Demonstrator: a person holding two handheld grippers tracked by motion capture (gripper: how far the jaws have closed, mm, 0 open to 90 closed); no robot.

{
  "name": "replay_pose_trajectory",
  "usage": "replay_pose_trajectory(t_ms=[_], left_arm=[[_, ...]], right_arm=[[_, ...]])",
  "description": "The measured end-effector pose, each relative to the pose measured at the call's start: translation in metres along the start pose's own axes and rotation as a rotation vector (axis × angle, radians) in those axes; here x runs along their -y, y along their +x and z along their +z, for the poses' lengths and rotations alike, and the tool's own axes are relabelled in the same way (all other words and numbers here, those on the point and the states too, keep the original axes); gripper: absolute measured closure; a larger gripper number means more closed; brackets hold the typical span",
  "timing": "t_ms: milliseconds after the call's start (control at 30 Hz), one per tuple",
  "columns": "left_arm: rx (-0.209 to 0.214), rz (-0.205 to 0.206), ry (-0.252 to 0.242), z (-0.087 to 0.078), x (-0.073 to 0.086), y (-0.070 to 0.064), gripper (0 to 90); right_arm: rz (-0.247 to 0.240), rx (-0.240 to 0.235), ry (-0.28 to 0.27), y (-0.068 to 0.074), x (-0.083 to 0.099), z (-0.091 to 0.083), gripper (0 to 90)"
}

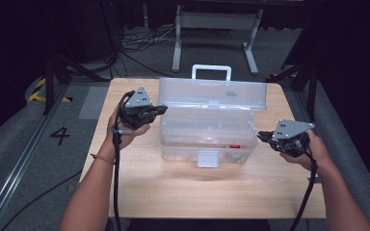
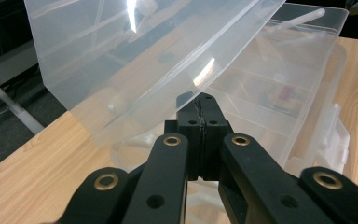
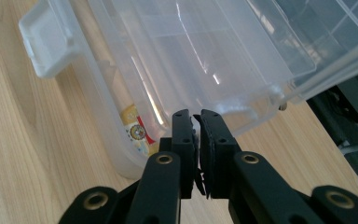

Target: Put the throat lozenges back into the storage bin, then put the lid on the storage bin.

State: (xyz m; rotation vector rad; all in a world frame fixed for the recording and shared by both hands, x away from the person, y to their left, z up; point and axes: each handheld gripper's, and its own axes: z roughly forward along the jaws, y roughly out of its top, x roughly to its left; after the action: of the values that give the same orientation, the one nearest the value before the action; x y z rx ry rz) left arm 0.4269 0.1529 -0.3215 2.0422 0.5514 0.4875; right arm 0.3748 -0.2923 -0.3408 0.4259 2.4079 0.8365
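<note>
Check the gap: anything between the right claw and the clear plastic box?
Nothing. In the high view, bare wooden tabletop separates the right claw from the box; the right gripper view shows its shut jaws just off the box's corner.

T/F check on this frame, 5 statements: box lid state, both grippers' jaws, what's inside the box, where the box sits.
1. The clear plastic box has its lid raised. True.
2. The left gripper is wide open. False: its jaws are pressed together, holding nothing, close to the lid's edge.
3. The right gripper clamps the box's front latch. False: its jaws are nearly closed on nothing, beside the box's end; the latch lies apart from them.
4. A small yellow and red item lies inside the box. True.
5. The box stands on a wooden table. True.
</note>
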Motion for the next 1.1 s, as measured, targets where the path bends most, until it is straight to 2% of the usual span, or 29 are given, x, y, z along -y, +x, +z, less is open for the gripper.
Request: replay_pose_trajectory(t_ms=[367, 433, 533, 833, 1100], left_arm=[[0.017, 0.013, 0.022, 0.003, 0.01, -0.01, 90.0], [0.028, 0.003, 0.02, 0.003, 0.012, -0.011, 90.0], [0.025, 0.012, 0.02, 0.002, 0.014, -0.012, 90.0], [0.035, 0.018, 0.042, 0.003, 0.021, -0.018, 90.0], [0.032, 0.038, 0.059, 0.003, 0.023, -0.024, 90.0]], right_arm=[[0.072, 0.022, -0.01, 0.0, 0.024, -0.001, 83.3], [0.083, 0.015, -0.003, 0.001, 0.028, 0.0, 82.9], [0.095, 0.013, -0.004, 0.002, 0.033, 0.002, 82.6], [0.154, 0.004, -0.034, 0.006, 0.048, 0.006, 81.1], [0.164, 0.002, -0.033, 0.006, 0.054, 0.006, 80.0]])
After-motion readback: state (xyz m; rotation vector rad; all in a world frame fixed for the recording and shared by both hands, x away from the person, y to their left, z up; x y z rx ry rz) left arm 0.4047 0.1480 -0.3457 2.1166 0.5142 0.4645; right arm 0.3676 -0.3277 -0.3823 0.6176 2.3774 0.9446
